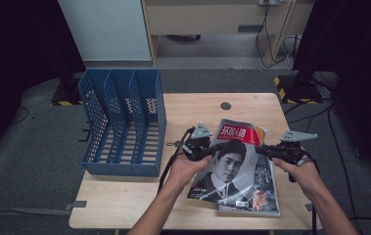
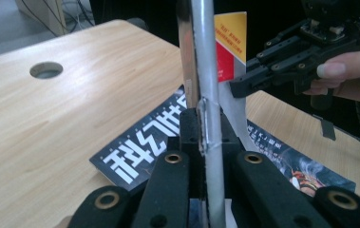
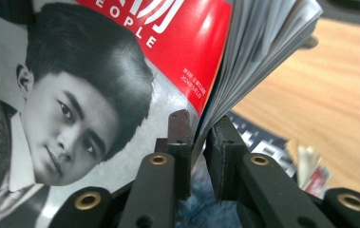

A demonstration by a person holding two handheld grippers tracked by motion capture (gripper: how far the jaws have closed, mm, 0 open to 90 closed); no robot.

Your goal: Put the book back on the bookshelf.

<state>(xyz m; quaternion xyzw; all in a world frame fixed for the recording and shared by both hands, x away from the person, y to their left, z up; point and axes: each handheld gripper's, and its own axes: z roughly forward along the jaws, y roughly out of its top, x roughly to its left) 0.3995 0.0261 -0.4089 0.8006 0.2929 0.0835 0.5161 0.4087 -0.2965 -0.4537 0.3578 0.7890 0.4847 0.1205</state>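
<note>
A magazine [image 1: 232, 156] with a black-and-white portrait and a red title band is held tilted above the table. My left gripper [image 1: 217, 147] is shut on its left edge; in the left gripper view that edge [image 2: 203, 57] rises straight up from between the jaws of my left gripper [image 2: 203, 118]. My right gripper [image 1: 264, 149] is shut on the opposite edge. In the right gripper view the cover [image 3: 97, 95] and fanned pages [image 3: 258, 47] run down into the jaws of my right gripper [image 3: 199, 128]. My right gripper [image 2: 244, 85] also appears in the left gripper view.
A second, dark-covered magazine [image 1: 264, 196] lies flat on the wooden table [image 1: 124, 205] under the held one. A blue three-slot file rack [image 1: 124, 122] stands at the table's left side. A round cable hole [image 1: 225, 105] sits near the far edge.
</note>
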